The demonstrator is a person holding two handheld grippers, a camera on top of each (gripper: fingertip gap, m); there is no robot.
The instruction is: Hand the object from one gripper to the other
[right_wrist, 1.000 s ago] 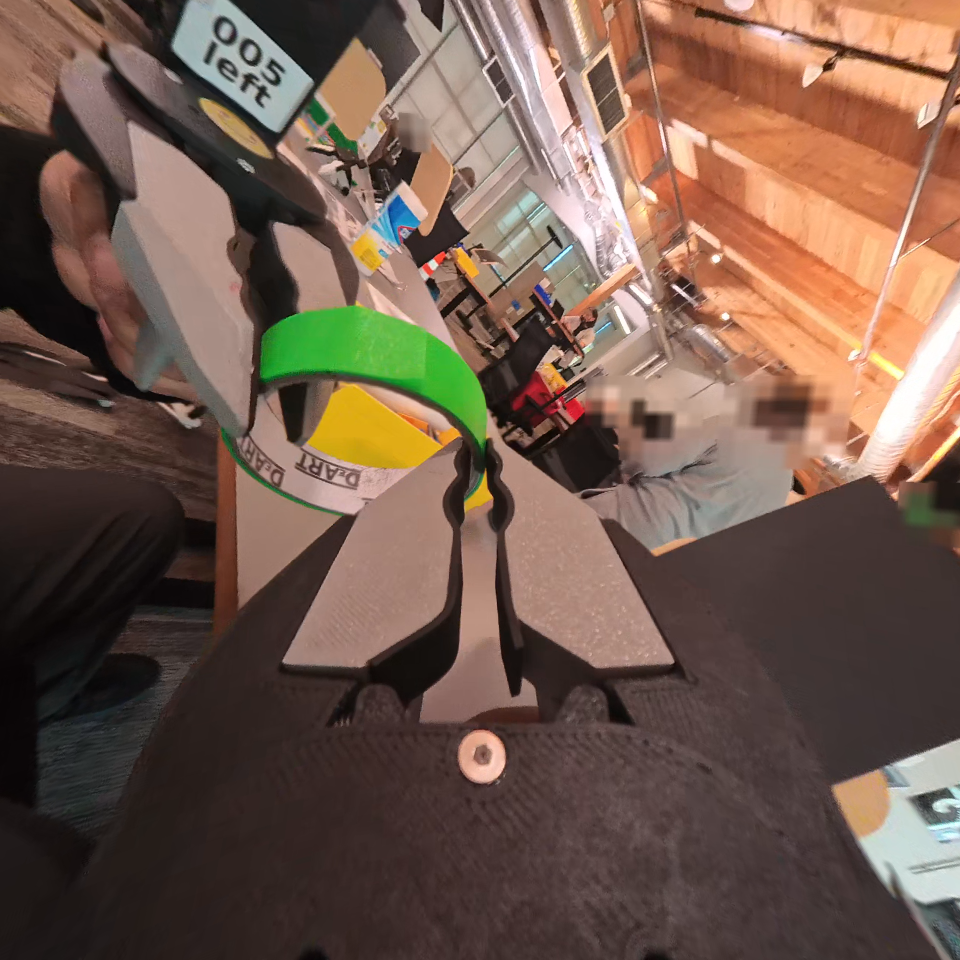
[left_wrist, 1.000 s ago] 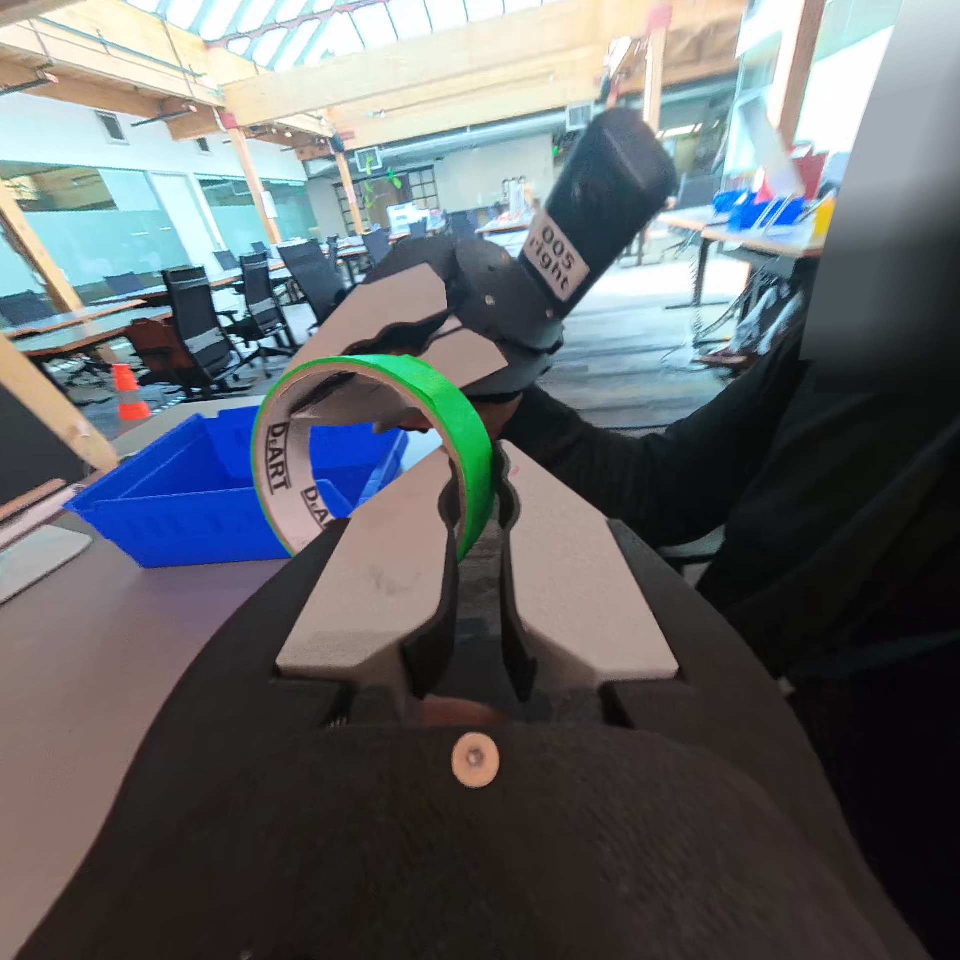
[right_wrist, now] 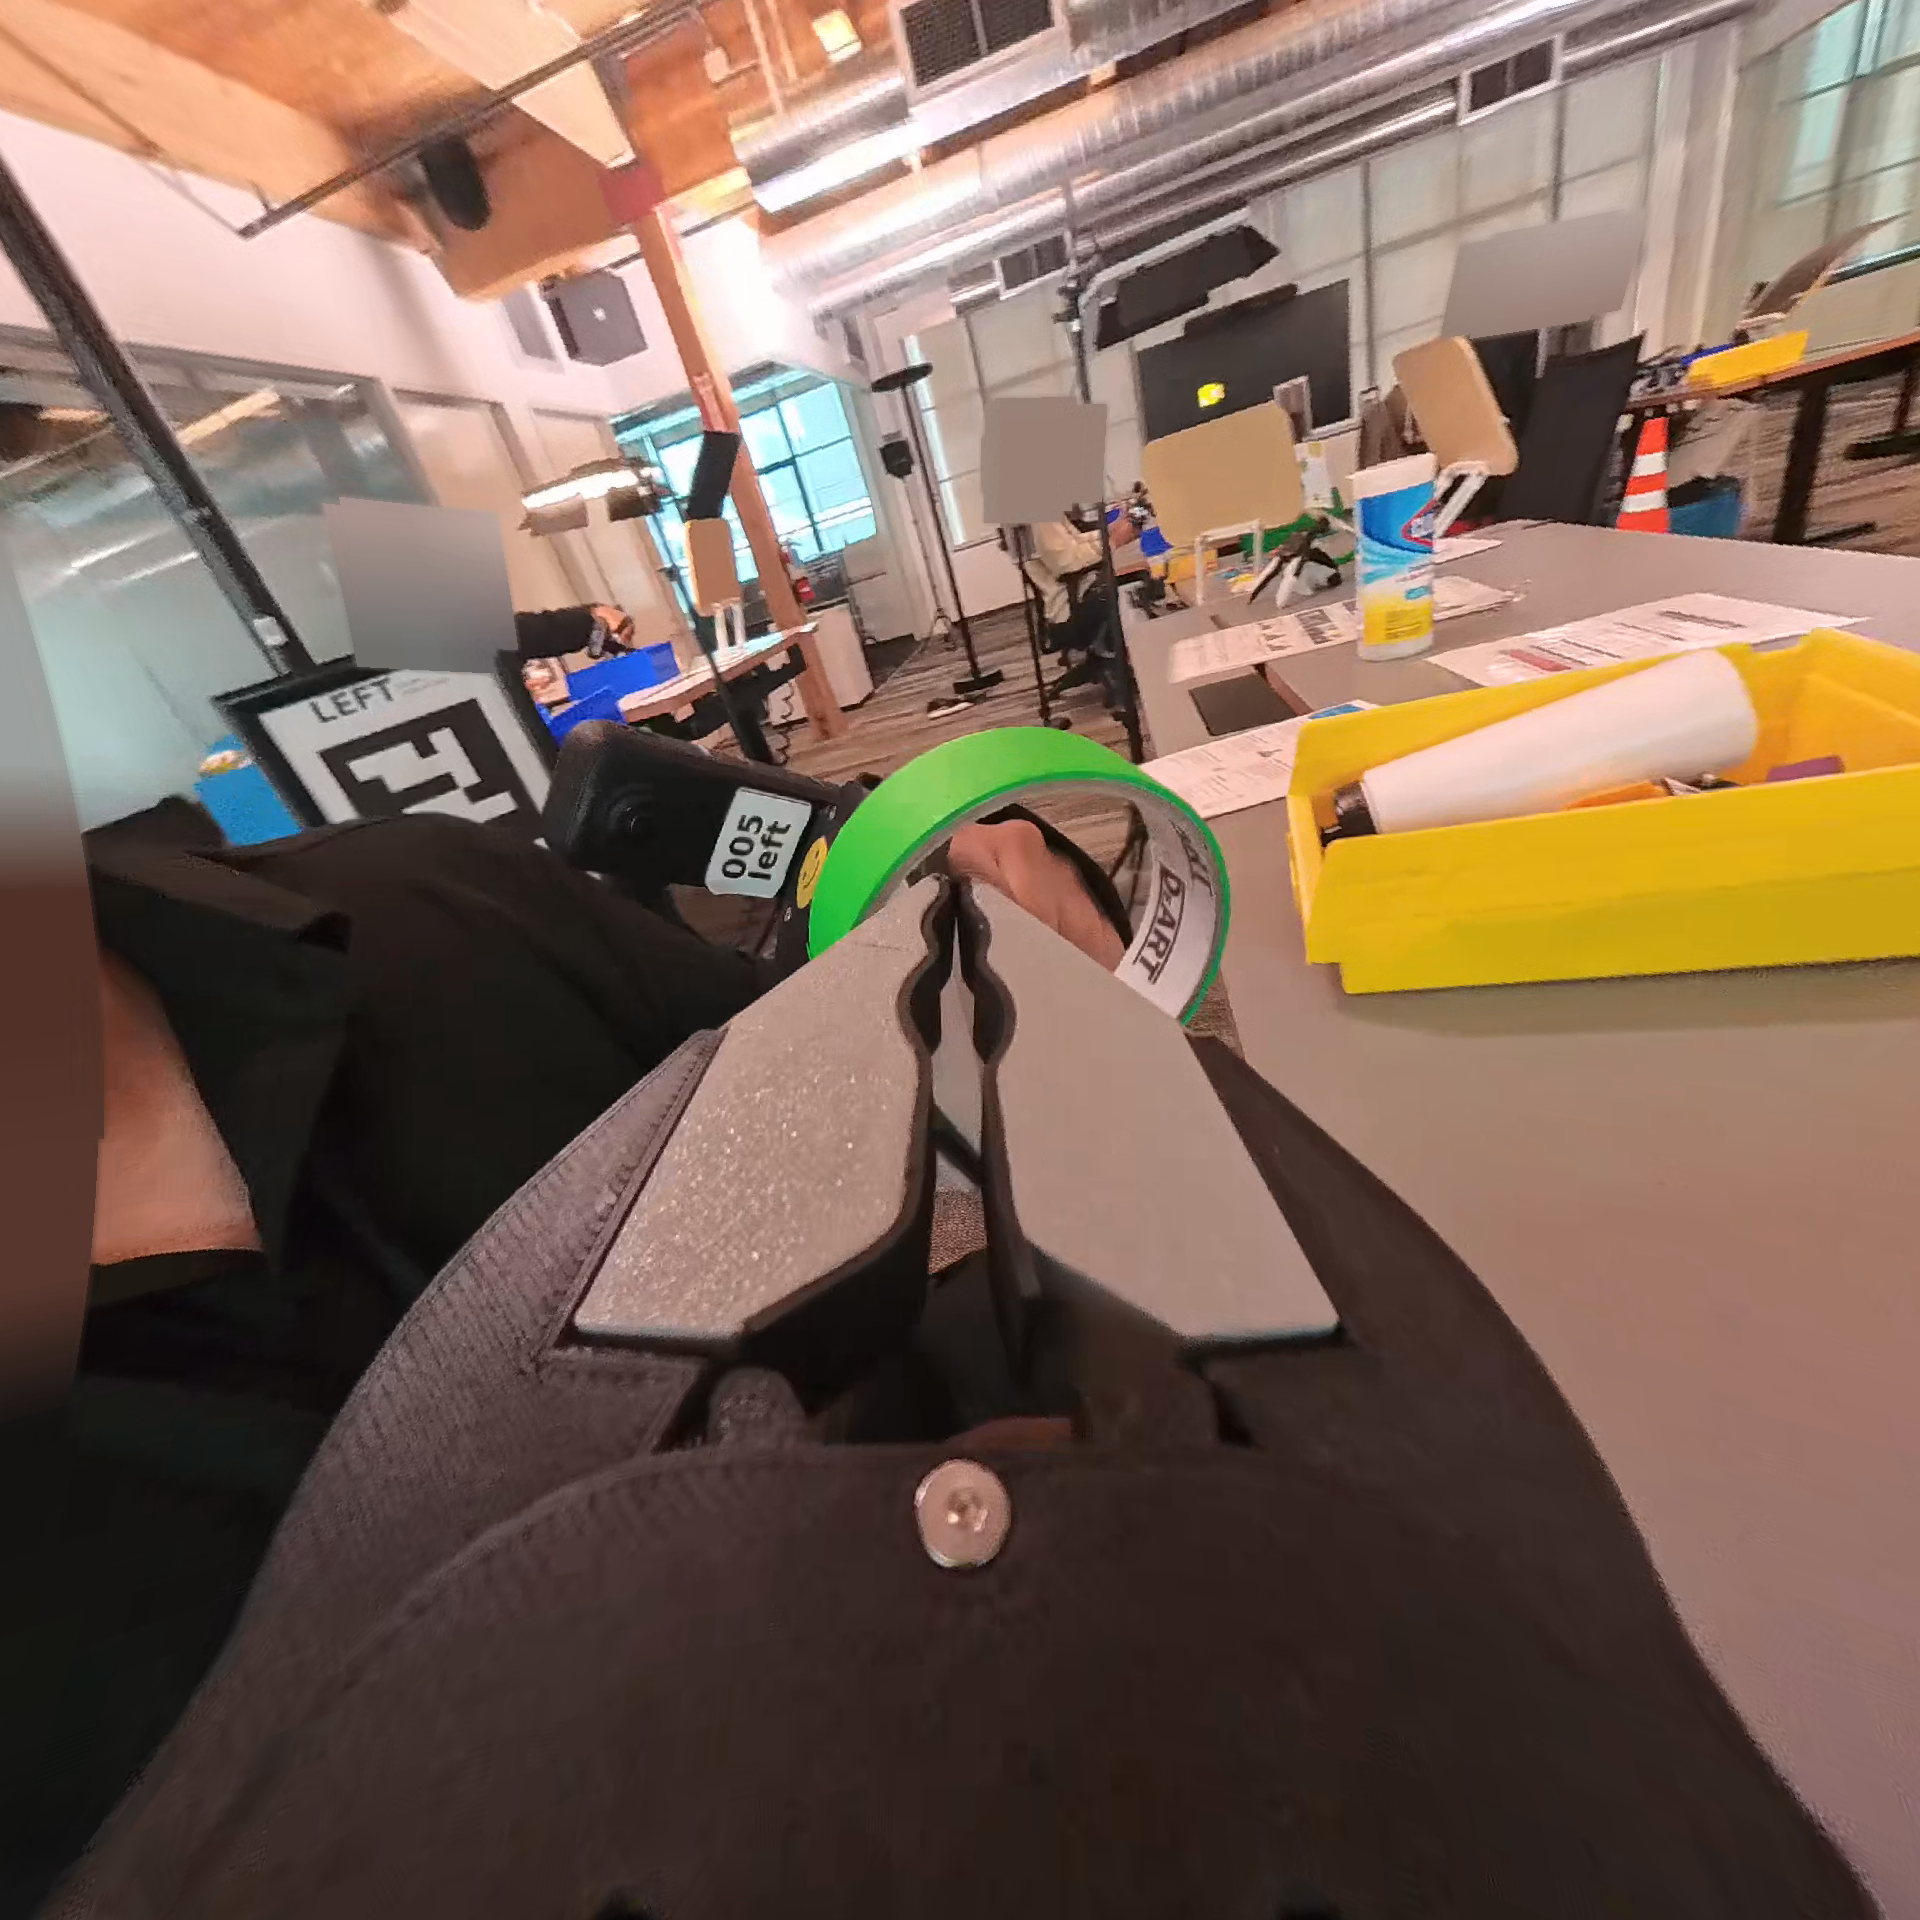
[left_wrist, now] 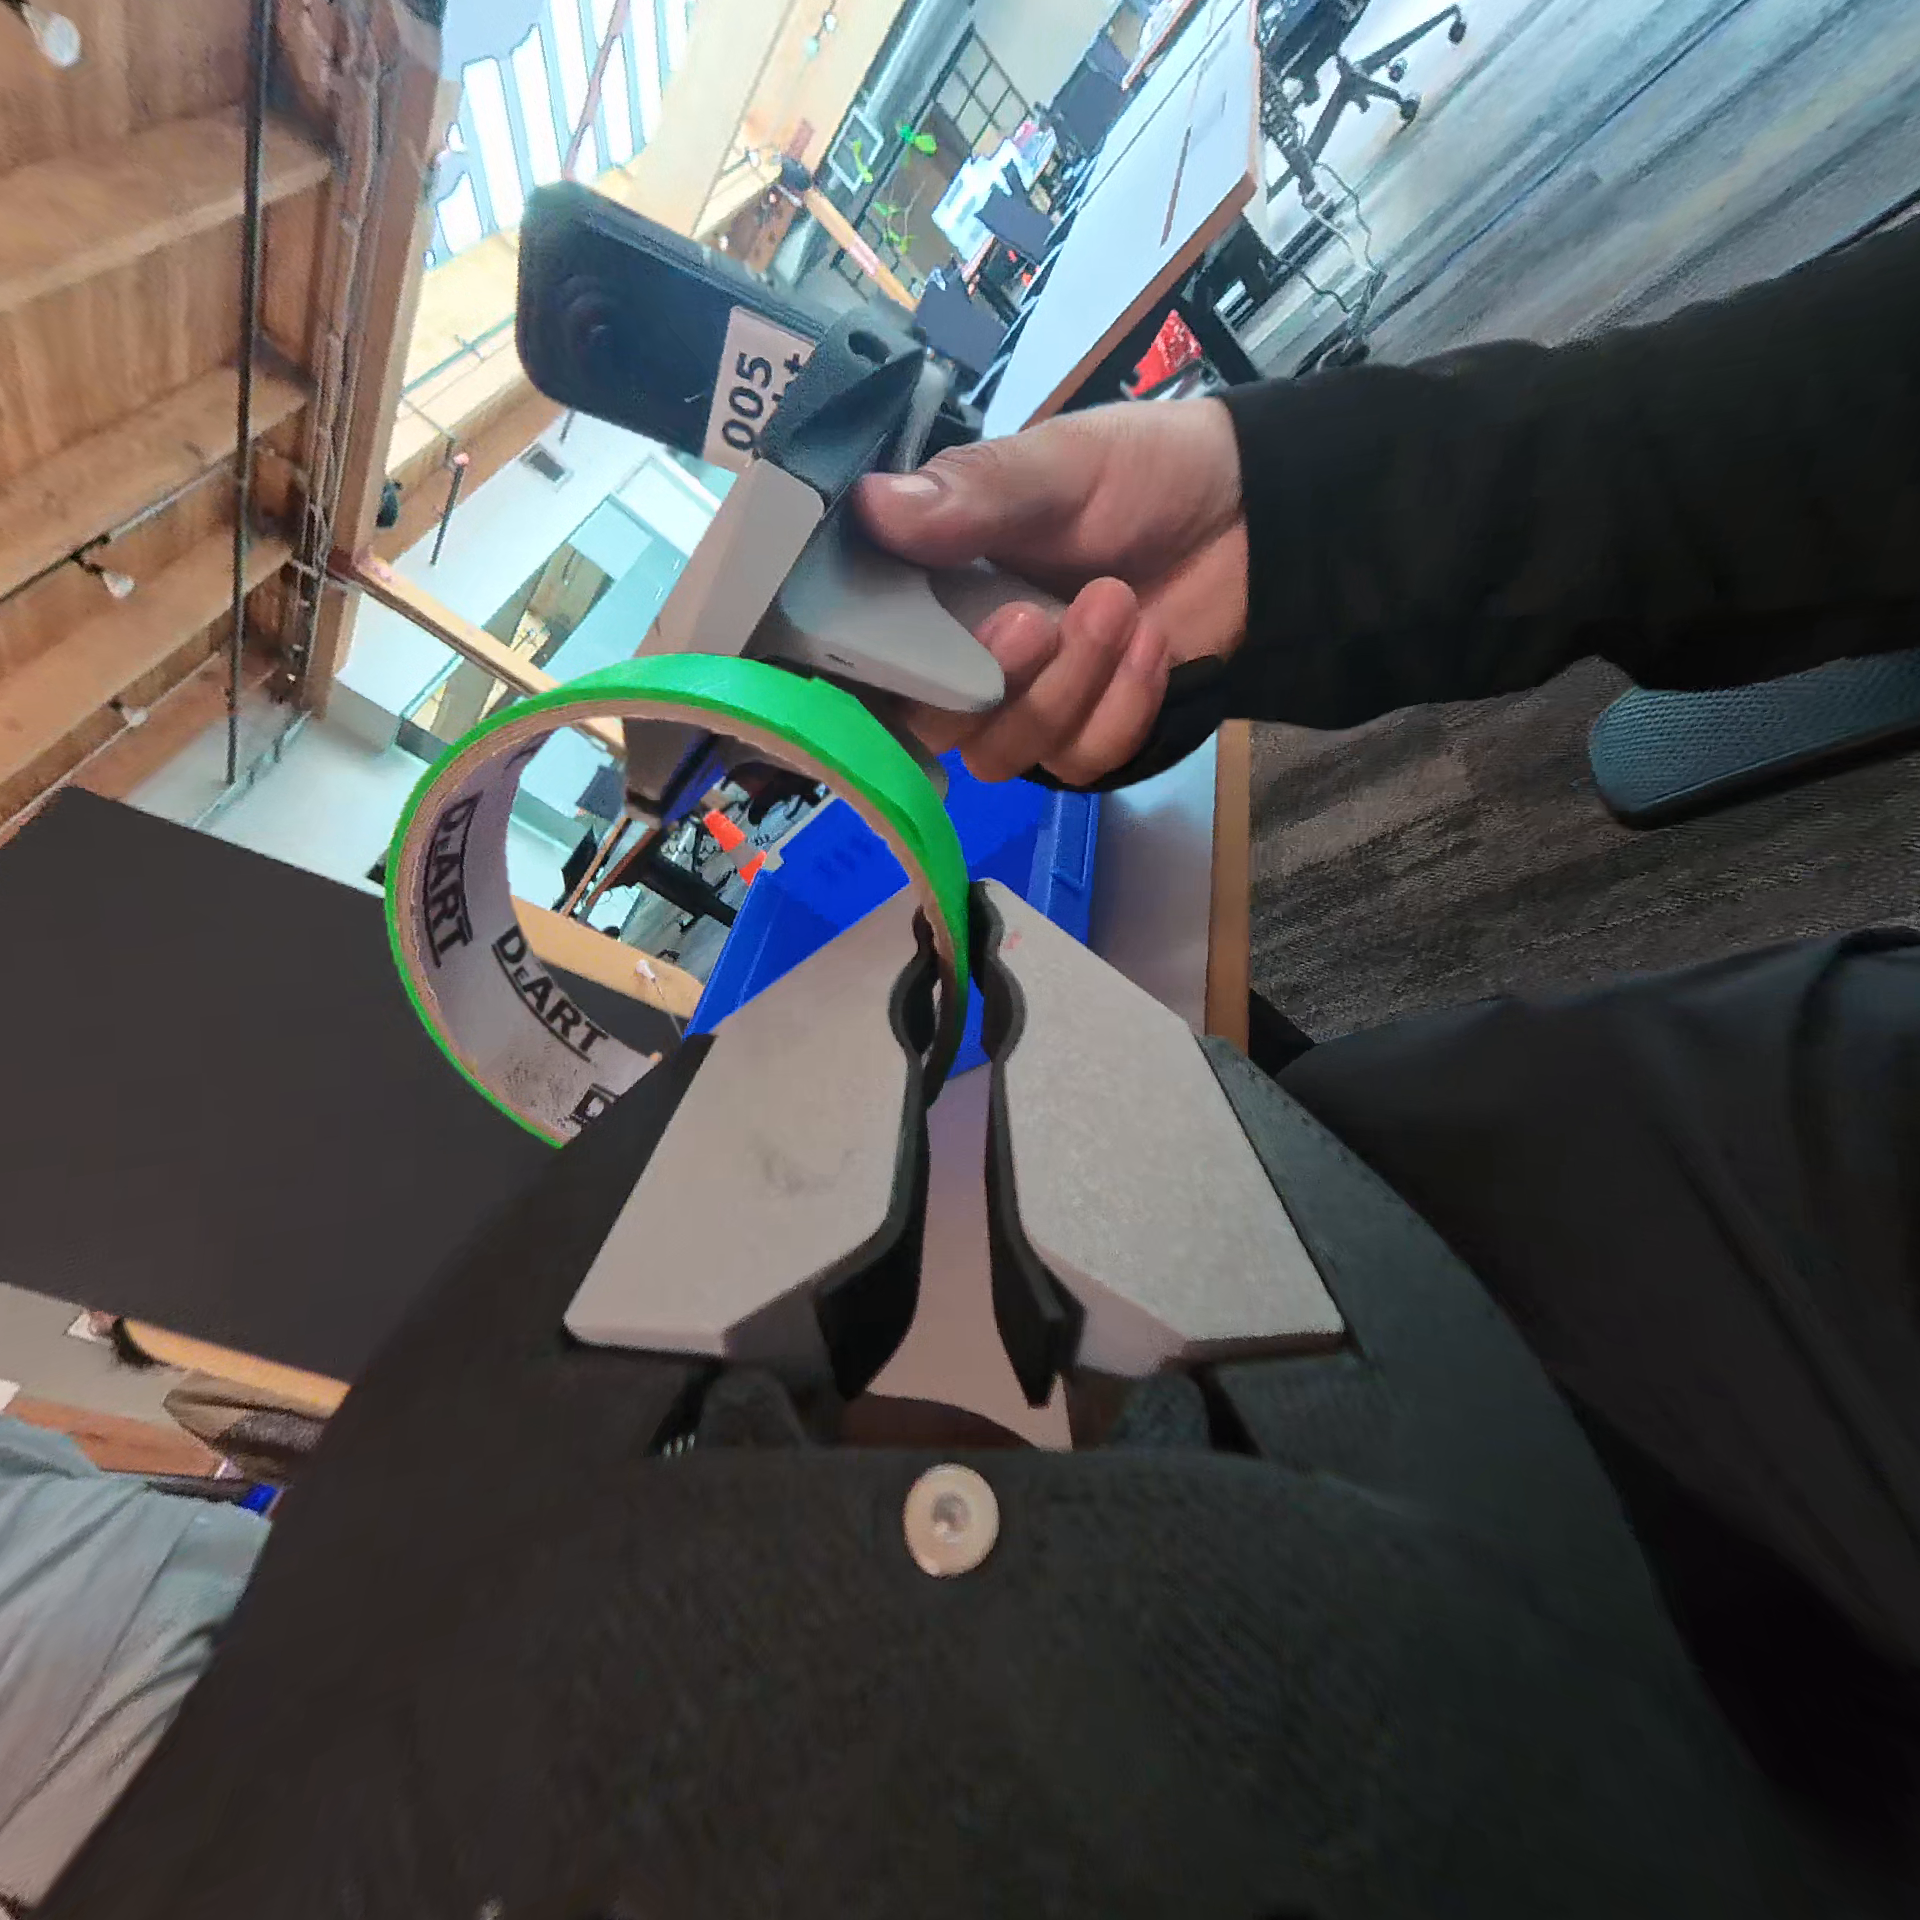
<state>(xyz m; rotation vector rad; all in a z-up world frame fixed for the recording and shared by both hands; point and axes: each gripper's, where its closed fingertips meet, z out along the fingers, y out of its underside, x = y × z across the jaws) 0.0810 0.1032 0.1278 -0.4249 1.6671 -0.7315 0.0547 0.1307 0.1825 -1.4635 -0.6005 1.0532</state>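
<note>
A green tape roll (left_wrist: 727,681) with a white inner core is held in the air between both grippers. My left gripper (left_wrist: 951,925) is shut on the roll's near right rim. In the left wrist view the right gripper's fingers (left_wrist: 748,561) close on the roll's top rim, held by a hand (left_wrist: 1091,540). In the right wrist view my right gripper (right_wrist: 951,894) is shut on the near rim of the tape roll (right_wrist: 987,769). The left gripper's black camera body (right_wrist: 665,821) shows behind the roll; its fingertips are hidden.
A yellow bin (right_wrist: 1558,904) holding a white roll (right_wrist: 1558,748) stands on the grey table (right_wrist: 1558,1299) to the right. A wipes canister (right_wrist: 1392,571) and papers lie farther back. A blue bin (left_wrist: 831,883) sits behind the tape near the table's edge (left_wrist: 1231,883).
Both grippers have turned and swung together with the tape still between them. The left view has rolled sideways, and the right view now looks over the table with the yellow bin.
</note>
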